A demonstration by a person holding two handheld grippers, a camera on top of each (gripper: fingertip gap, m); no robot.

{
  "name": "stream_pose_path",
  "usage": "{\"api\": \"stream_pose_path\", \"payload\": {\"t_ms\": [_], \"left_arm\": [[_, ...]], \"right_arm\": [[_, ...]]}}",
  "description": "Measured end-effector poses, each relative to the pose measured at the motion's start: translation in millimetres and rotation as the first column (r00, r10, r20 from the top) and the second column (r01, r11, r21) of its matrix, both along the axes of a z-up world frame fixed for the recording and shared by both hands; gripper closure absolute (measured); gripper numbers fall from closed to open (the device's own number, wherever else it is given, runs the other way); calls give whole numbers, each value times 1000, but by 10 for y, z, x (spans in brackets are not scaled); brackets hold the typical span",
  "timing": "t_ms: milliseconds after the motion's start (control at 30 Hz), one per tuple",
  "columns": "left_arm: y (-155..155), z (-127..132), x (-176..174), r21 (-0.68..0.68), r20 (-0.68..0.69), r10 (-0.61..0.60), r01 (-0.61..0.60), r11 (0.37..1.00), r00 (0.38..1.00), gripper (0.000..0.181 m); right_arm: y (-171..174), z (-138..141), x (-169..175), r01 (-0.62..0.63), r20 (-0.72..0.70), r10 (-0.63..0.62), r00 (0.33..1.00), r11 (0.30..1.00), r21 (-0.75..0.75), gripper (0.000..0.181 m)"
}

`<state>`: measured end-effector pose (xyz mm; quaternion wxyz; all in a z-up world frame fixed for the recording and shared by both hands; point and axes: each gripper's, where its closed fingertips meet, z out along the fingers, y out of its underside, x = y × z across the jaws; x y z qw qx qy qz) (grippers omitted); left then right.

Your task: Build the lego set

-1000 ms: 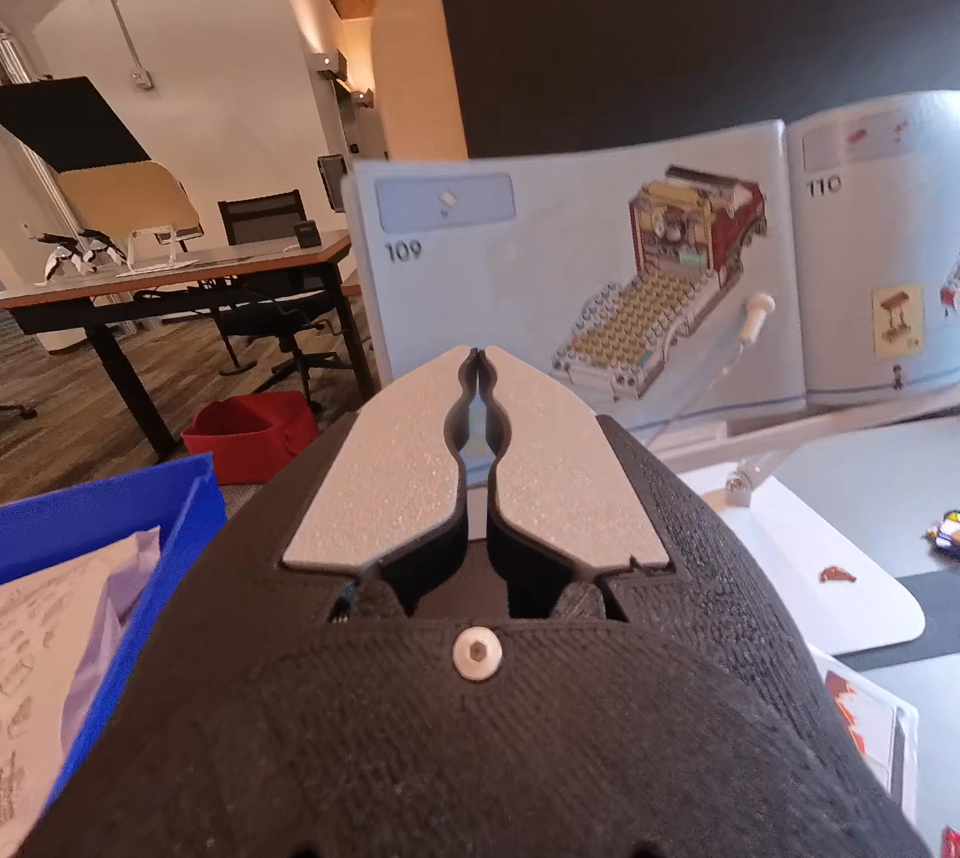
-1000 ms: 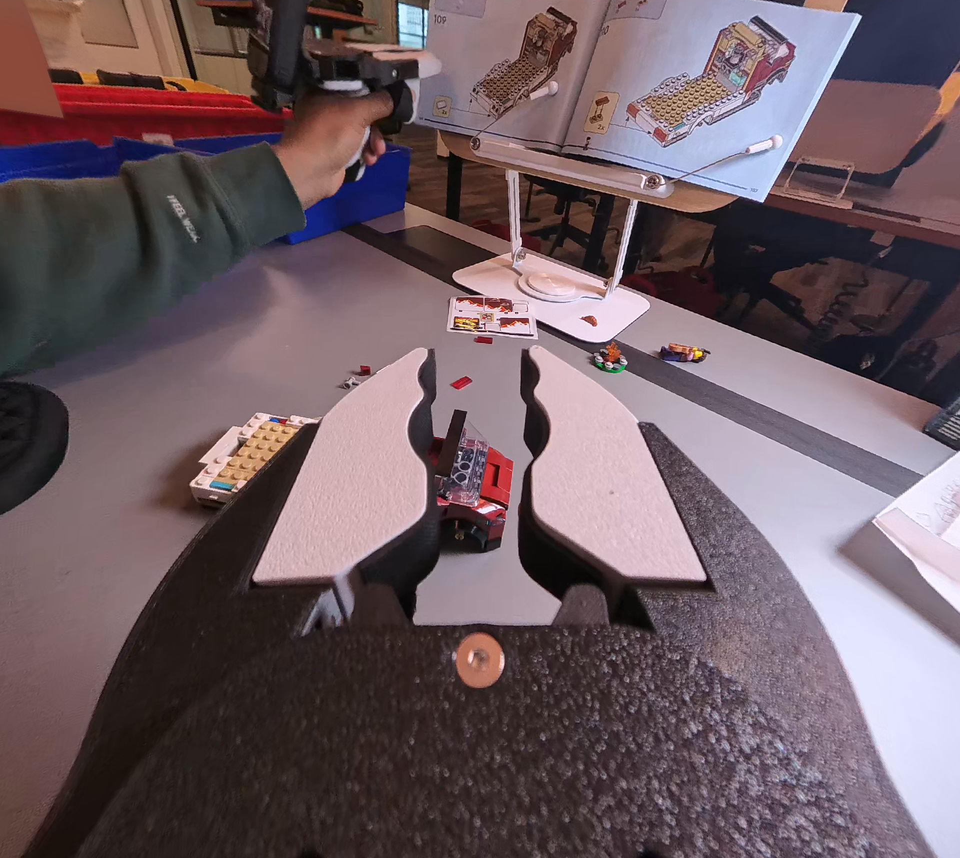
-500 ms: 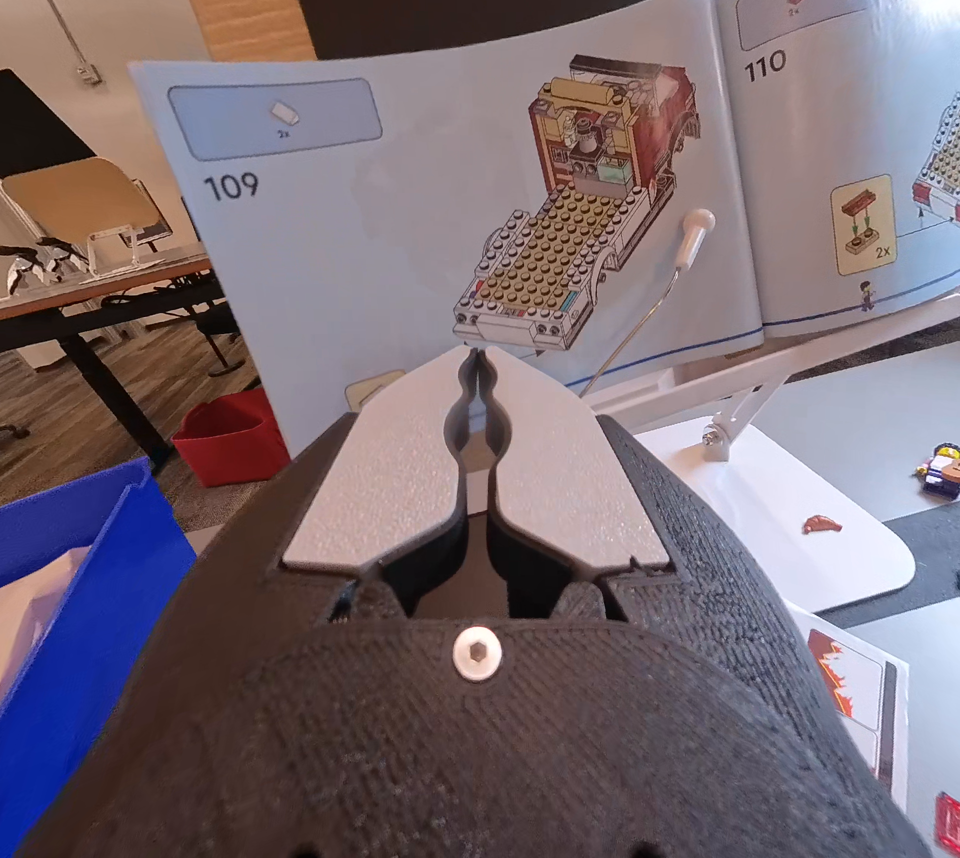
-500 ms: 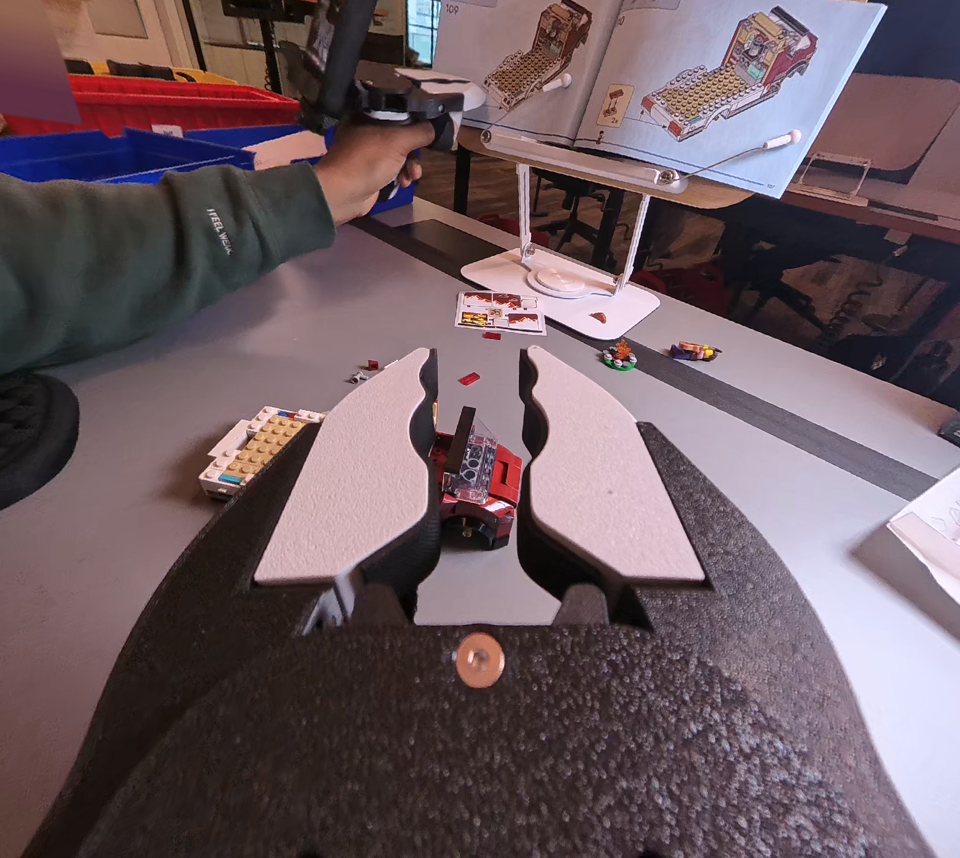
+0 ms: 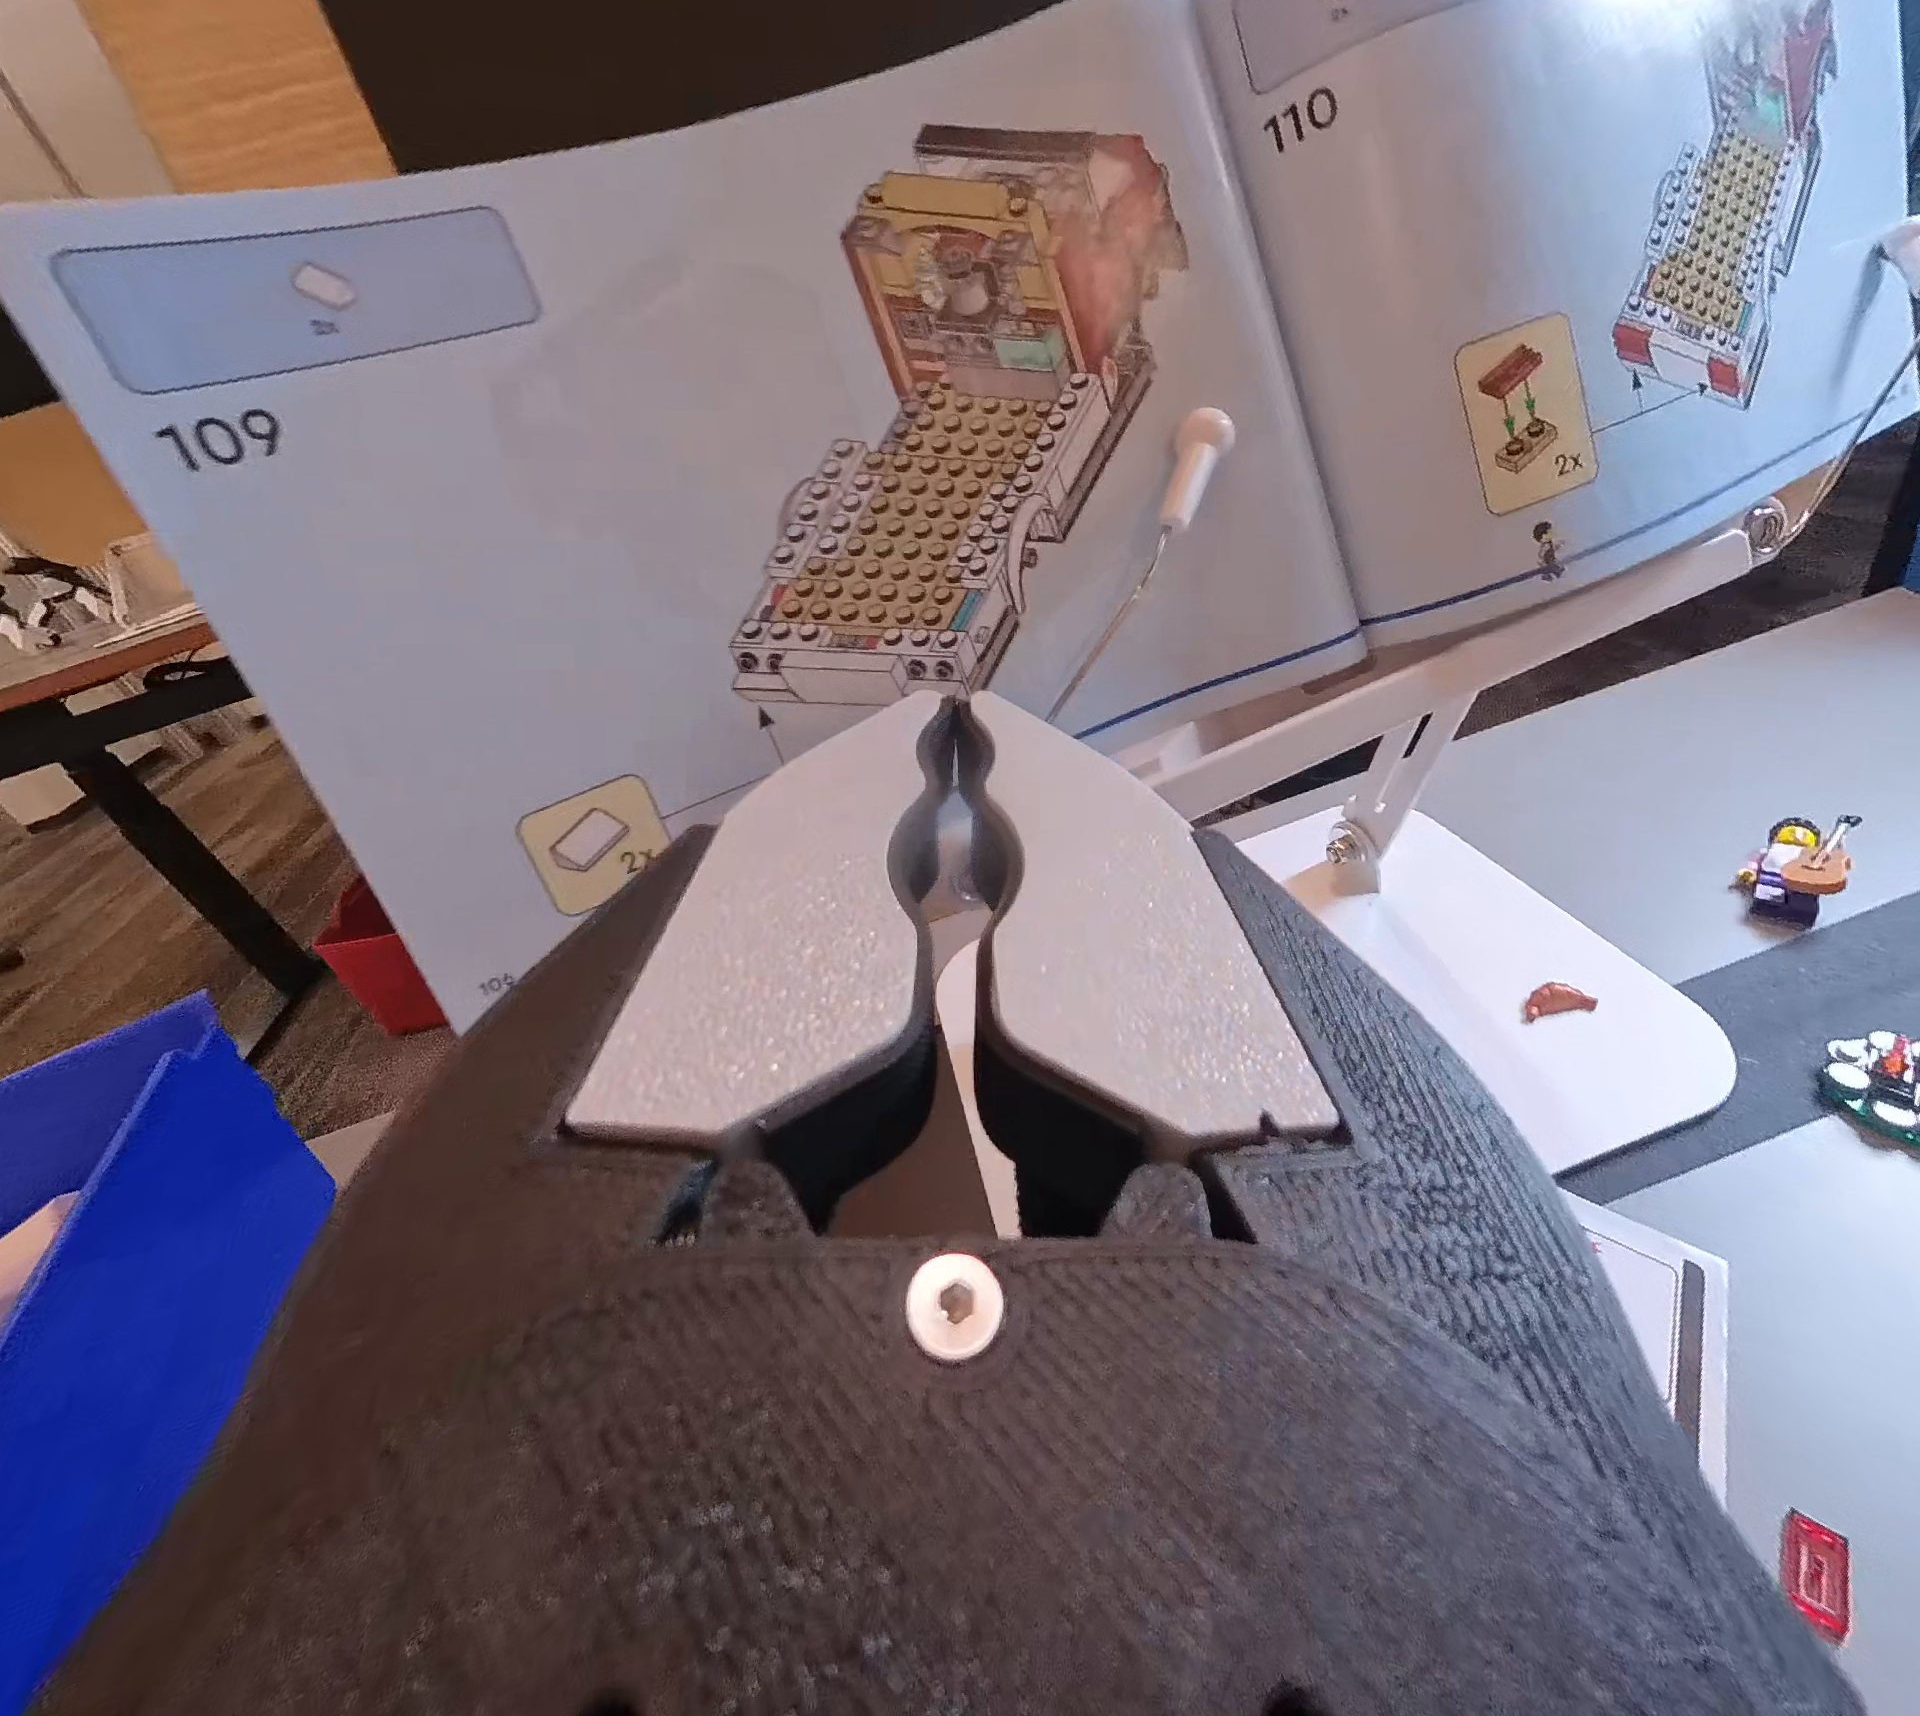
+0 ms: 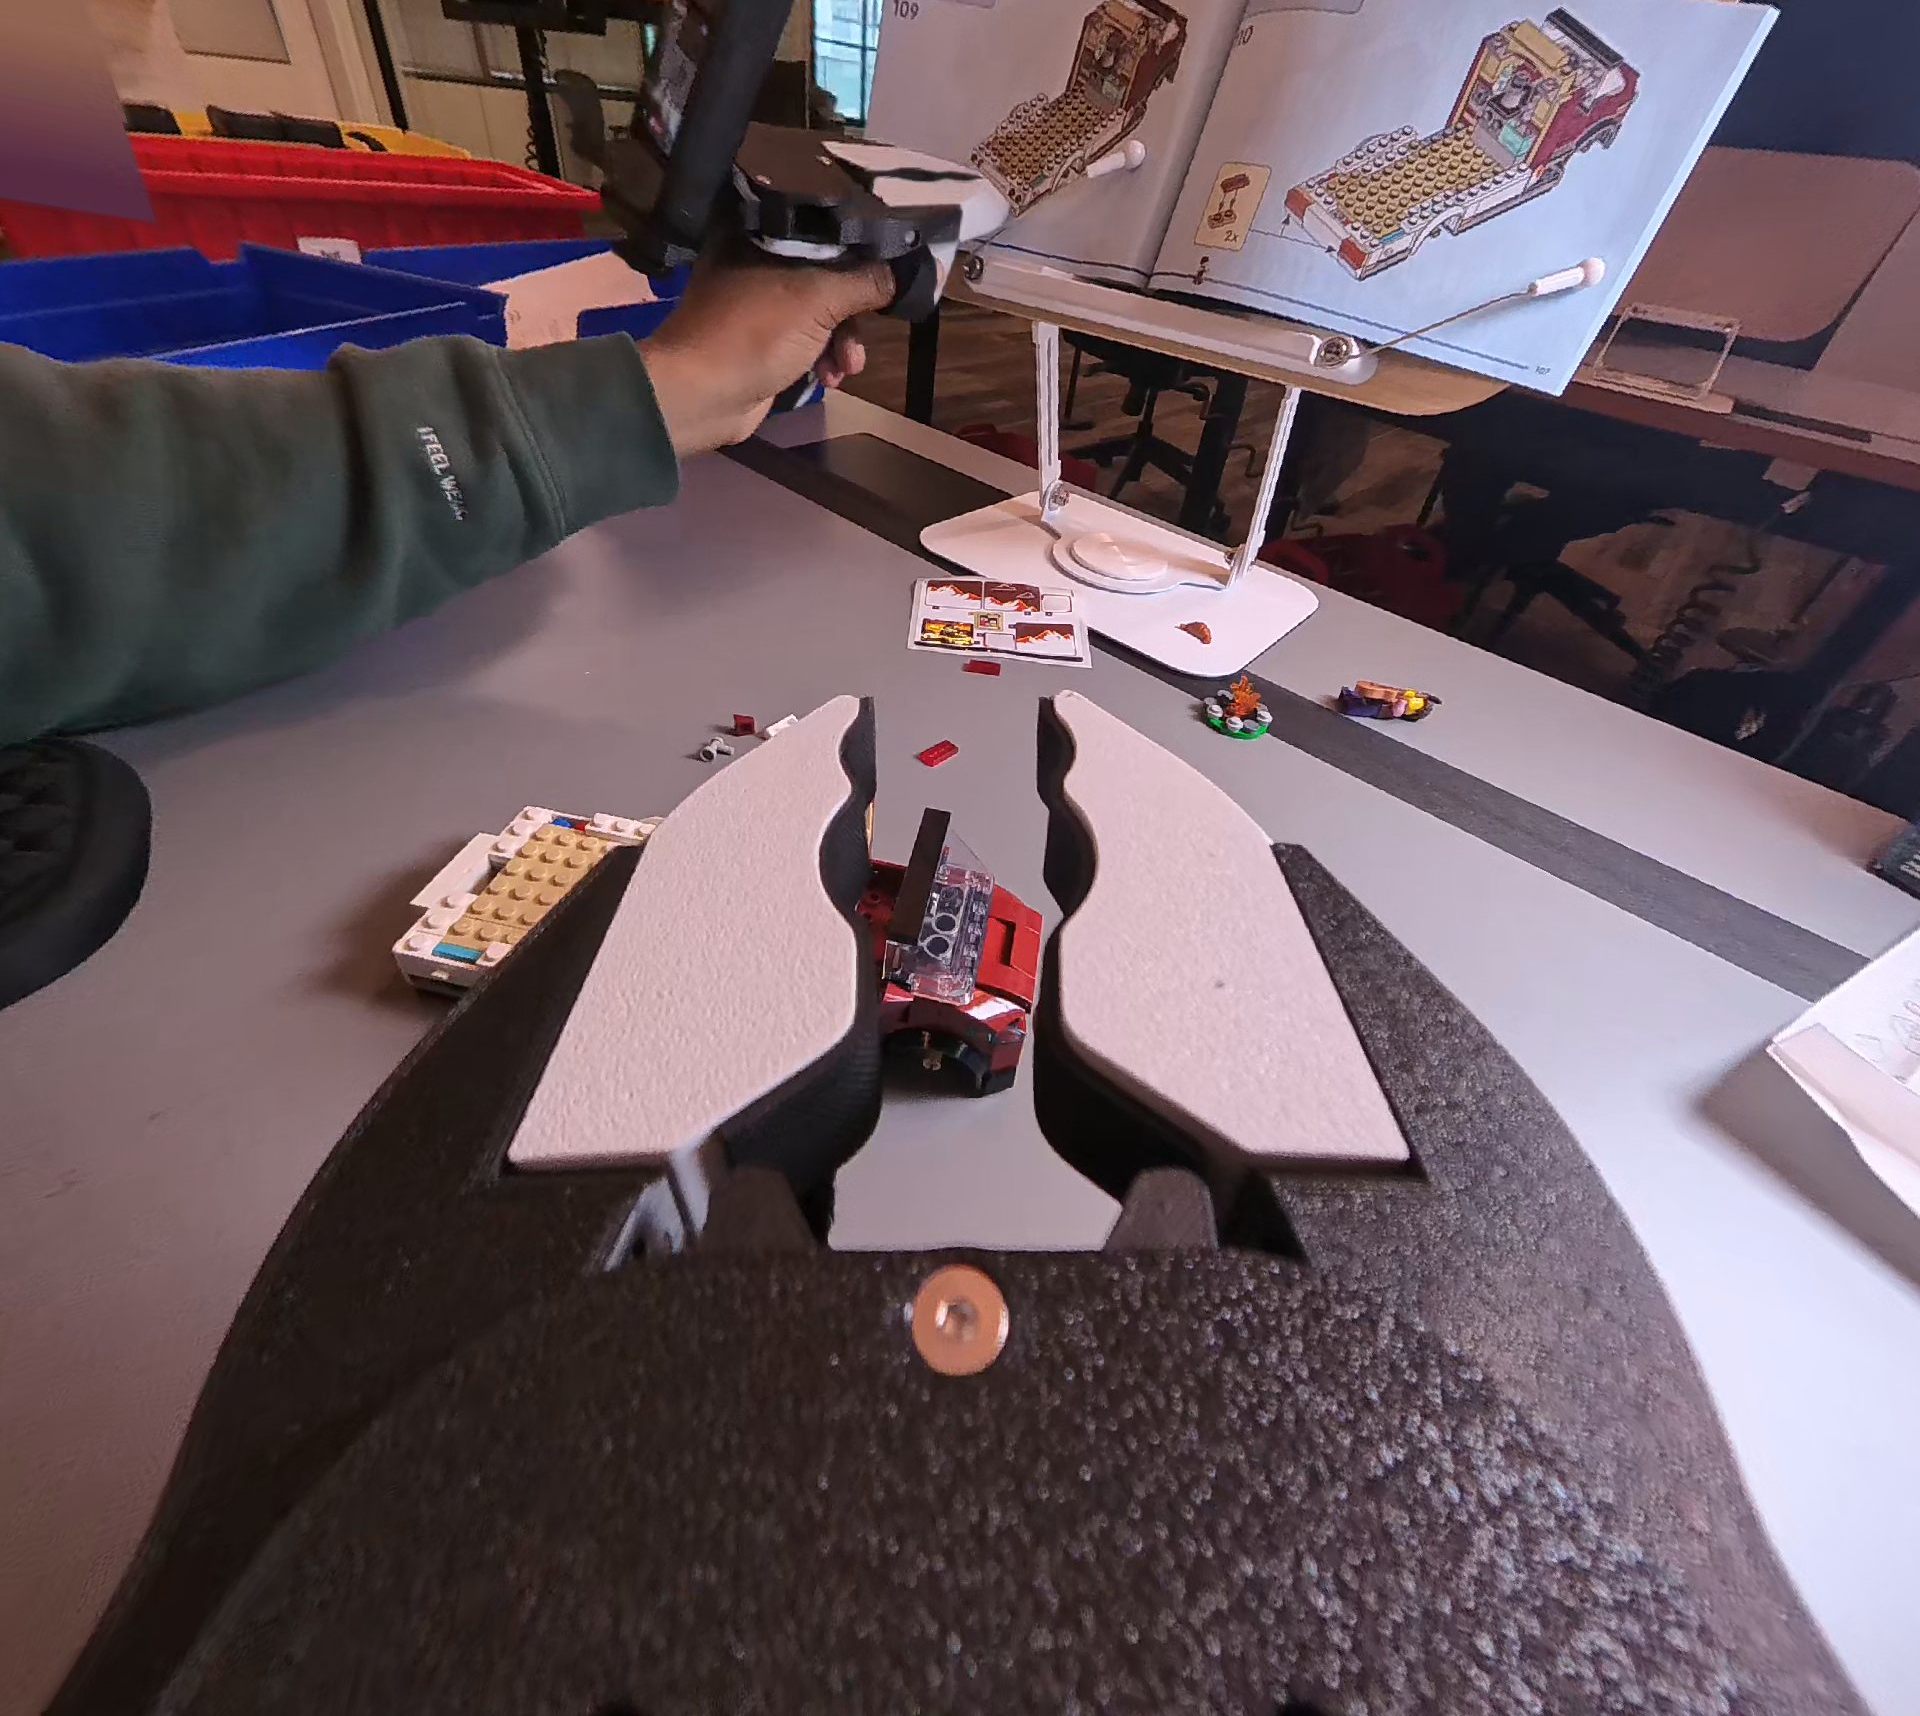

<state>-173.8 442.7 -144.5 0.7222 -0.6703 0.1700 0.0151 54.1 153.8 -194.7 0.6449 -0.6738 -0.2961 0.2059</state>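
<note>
- Right gripper (image 6: 956, 710): fingers spread apart, nothing between the pads; held low over the grey table (image 6: 312, 1095).
- Red cab section (image 6: 951, 949): lego sub-build, on the table, seen in the gap between the right gripper's fingers; clear windscreen piece and a black plate tilted up on top; dark wheel end toward the camera, long axis running roughly away from it.
- Tan-and-white truck bed (image 6: 509, 892): studded flat build, just left of the red cab section, partly hidden by the left finger; long axis running diagonally from near-left to far-right.
- Loose small pieces (image 6: 748, 731): red, white and grey bits, beyond the two builds; one red tile (image 6: 937, 753) apart from them.
- Sticker sheet (image 6: 997, 622): flat, touching the foot of the white book stand (image 6: 1122, 565).
- Campfire piece (image 6: 1236, 710) and minifigure (image 6: 1387, 700): right of the stand's base, by the dark strip.
- Left gripper (image 5: 954, 710): fingers closed together at the tips, nothing seen held; raised just before the lower left page of the instruction booklet (image 5: 623, 440).
- Instruction booklet: open on the stand, pages held by two wire clips.
- Blue bins (image 6: 260, 295): far left.
</note>
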Motion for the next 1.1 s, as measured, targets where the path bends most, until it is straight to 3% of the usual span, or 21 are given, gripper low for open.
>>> {"api": "stream_pose_path", "payload": {"t_ms": [233,333,433,600,667,733,800,900,1000,1100], "left_arm": [[-72,49,13,-1,28,-27,27,1000,999,181],[-345,56,122,-4,39,-100,100,995,994,181],[-727,-221,406,-137,38,-255,258,956,966,181],[-1621,-685,871,-299,63,-523,516,803,850,151],[-2022,-818,964,-341,67,-610,593,729,789,147],[-2410,-967,1004,-411,108,-686,661,628,719,141],[-2748,-1082,1009,-477,237,-726,728,492,646,132],[-3107,-1350,980,-593,310,-743,731,336,593,111],[-3291,-1619,976,-680,217,-790,669,300,574,105],[-3412,-1720,1074,-705,182,-817,651,279,547,117]], "right_arm": [[5,12,19,5,-4,-5,1000,1000,3,152],[14,-12,23,2,3,-2,1000,1000,-6,151],[7,-44,14,-16,14,16,1000,1000,-22,150],[-76,-140,-97,-95,67,98,993,994,-51,144],[-129,-201,-163,-126,129,131,983,991,-48,142],[-199,-280,-232,-162,216,167,962,986,-39,142],[-284,-371,-299,-210,291,214,932,977,-44,142],[-432,-544,-395,-292,359,309,881,951,-103,142],[-518,-767,-438,-330,452,363,815,932,-152,143],[-531,-950,-451,-328,544,360,758,931,-159,146]]}}
